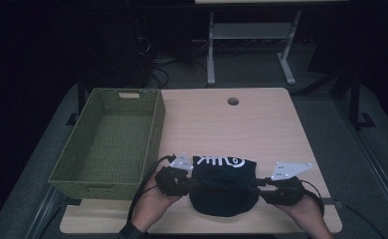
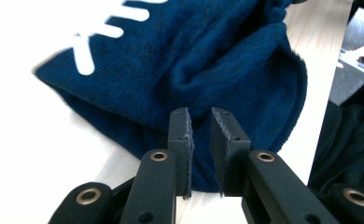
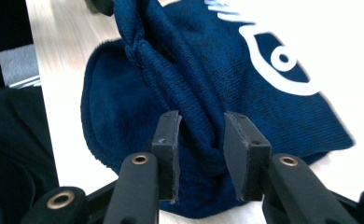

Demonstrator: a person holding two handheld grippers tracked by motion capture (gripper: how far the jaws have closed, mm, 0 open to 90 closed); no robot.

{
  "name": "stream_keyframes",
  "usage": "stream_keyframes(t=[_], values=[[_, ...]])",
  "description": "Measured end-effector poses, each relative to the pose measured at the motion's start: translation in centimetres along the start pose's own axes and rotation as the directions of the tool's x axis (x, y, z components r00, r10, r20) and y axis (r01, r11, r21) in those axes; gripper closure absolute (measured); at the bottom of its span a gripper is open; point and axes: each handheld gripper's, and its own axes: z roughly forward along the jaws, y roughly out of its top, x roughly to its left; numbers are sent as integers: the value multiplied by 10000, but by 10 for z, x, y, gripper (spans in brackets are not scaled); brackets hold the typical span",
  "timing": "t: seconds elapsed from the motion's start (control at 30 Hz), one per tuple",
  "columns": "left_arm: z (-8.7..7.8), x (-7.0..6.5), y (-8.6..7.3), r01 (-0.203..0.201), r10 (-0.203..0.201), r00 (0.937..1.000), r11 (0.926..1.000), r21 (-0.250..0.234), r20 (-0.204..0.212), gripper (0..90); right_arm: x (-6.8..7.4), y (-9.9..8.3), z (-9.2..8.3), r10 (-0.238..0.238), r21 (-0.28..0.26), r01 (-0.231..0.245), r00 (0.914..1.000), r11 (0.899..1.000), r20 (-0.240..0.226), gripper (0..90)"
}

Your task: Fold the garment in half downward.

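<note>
Closely set, the pads (image 2: 182, 140) of the left gripper (image 2: 199, 140) stand a narrow gap apart with a fold of the dark navy knitted garment with white printed lettering (image 2: 208, 60) between them; a pinch on the fold is likely, though pad contact cannot be told for sure. Pads (image 3: 168, 144) of the right gripper (image 3: 201, 149): spread wider, jaws parted around a bunched ridge of knit, not pressing it.

Garment location: near edge of the pale wooden table (image 1: 261, 119), between left gripper (image 1: 189, 185) and right gripper (image 1: 261, 189), at about 4 o'clock from the olive-green woven rectangular basket (image 1: 154, 134).

Orientation: long axis runs 9 to 3 o'clock across the table, rounded bulk toward 6 o'clock, white print toward 12 o'clock.

Handling note, as judgement: fold or lift by both side edges together; re-seat the right jaws over the full ridge before closing, keep both hands level, and avoid catching a single layer.
</note>
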Motion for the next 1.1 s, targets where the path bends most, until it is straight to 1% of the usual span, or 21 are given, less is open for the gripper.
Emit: stream_keyframes(t=[0.07, 0.13, 0.17, 0.2, 0.23, 0.27, 0.3, 0.33, 0.43, 0.47, 0.5, 0.57, 0.67, 0.73, 0.77, 0.83, 0.93, 0.97, 1.03, 1.07, 1.1], values=[[-4, 2, 1, -68, 67, 9999, 10000, -29, -81, 782, -1, 1, -3, -30, -75, 31, 10000, 10000, 60, 657], [-10, 5, 3, 31, -35, 9998, 9998, -206, -189, 795, -4, 3, -10, -16, -186, 19, 9999, 9998, 161, 660], [-12, 6, 3, 176, -186, 9995, 9991, -379, -244, 808, -5, 3, -13, 39, -241, -34, 9998, 9997, 206, 680], [-14, 7, 4, 184, -196, 9994, 9990, -399, -297, 841, -9, 4, -17, 56, -268, -47, 9994, 9996, 338, 701], [-15, 9, 5, 208, -222, 9992, 9989, -428, -325, 841, -9, 4, -17, 56, -268, -47, 9994, 9996, 338, 701], [-14, 10, 7, 257, -274, 9990, 9985, -478, -355, 854, -11, 5, -18, 68, -281, -58, 9993, 9996, 366, 730], [-14, 11, 9, 228, -246, 9989, 9987, -450, -402, 890, -15, 6, -18, 143, -366, -130, 9992, 9992, 361, 791], [-13, 11, 11, 233, -253, 9987, 9986, -468, -435, 890, -15, 6, -18, 143, -366, -130, 9992, 9992, 361, 791], [-7, 13, 19, 109, -132, 9981, 9993, -367, -605, 898, -19, 9, -13, 189, -331, -178, 9993, 9993, 318, 884], [-5, 13, 21, 140, -164, 9978, 9992, -377, -644, 899, -21, 10, -10, 178, -346, -167, 9993, 9993, 321, 893], [-2, 14, 23, 138, -162, 9972, 9994, -331, -724, 899, -22, 11, -6, 255, -376, -247, 9995, 9990, 206, 895], [3, 17, 27, 165, -186, 9972, 9994, -294, -722, 899, -22, 12, -2, 291, -366, -286, 9995, 9989, 115, 895], [11, 21, 33, 206, -226, 9974, 9994, -295, -681, 898, -20, 11, 2, 210, -340, -212, 9998, 9992, -62, 895], [19, 27, 40, 358, -387, 9968, 9985, -418, -697, 899, -19, 10, 5, 248, -295, -253, 9996, 9992, -147, 895], [19, 27, 40, 358, -387, 9968, 9985, -418, -697, 899, -19, 10, 6, 255, -290, -260, 9995, 9992, -189, 895], [25, 35, 46, 337, -359, 9975, 9987, -383, -606, 898, -18, 9, 7, 303, -228, -310, 9991, 9993, -279, 895], [29, 40, 50, 365, -382, 9978, 9988, -320, -536, 898, -18, 7, 7, 279, -250, -287, 9991, 9993, -318, 896], [32, 41, 51, 463, -483, 9976, 9981, -408, -494, 898, -18, 6, 8, 293, -225, -301, 9990, 9993, -337, 896], [40, 45, 54, 442, -451, 9981, 9988, -232, -413, 898, -15, 3, 9, 361, -162, -369, 9984, 9992, -445, 896], [40, 45, 54, 442, -451, 9981, 9988, -232, -413, 898, -15, 3, 9, 361, -162, -369, 9984, 9992, -445, 896], [43, 46, 54, 379, -385, 9984, 9992, -140, -420, 898, -13, 1, 10, 390, -115, -398, 9975, 9991, -584, 896]])
